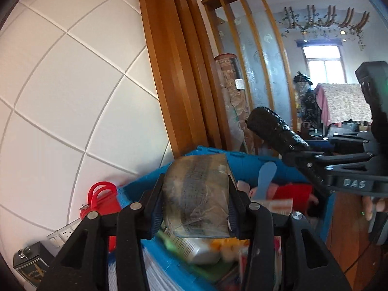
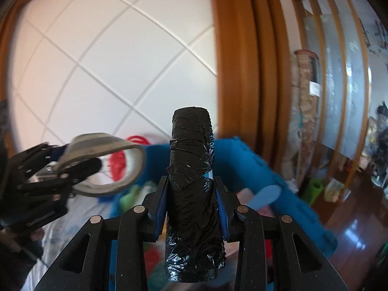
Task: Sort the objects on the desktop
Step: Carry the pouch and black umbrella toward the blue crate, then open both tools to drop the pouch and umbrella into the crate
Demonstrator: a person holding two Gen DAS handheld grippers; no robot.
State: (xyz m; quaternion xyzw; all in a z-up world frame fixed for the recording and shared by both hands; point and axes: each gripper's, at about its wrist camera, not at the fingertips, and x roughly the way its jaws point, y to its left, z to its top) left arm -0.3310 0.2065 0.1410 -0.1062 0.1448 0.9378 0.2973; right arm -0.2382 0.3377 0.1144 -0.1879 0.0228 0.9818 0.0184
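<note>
My left gripper (image 1: 195, 208) is shut on a roll of clear tape (image 1: 196, 194), held above the blue plastic bin (image 1: 245, 162). In the right wrist view the left gripper (image 2: 72, 167) shows at the left with the tape roll (image 2: 106, 165) as a grey ring. My right gripper (image 2: 191, 208) is shut on a roll of black plastic bags (image 2: 191, 181), held upright over the bin (image 2: 242, 165). In the left wrist view the right gripper (image 1: 312, 169) holds the black roll (image 1: 274, 131) above the bin's right side.
The bin holds several items: a white bottle (image 1: 194, 249), a light blue paddle (image 1: 266, 177), red and pink pieces (image 1: 293, 191). A red bag (image 1: 101, 201) stands left of the bin by the white tiled wall (image 1: 72, 97). A wooden door frame (image 1: 174, 72) rises behind.
</note>
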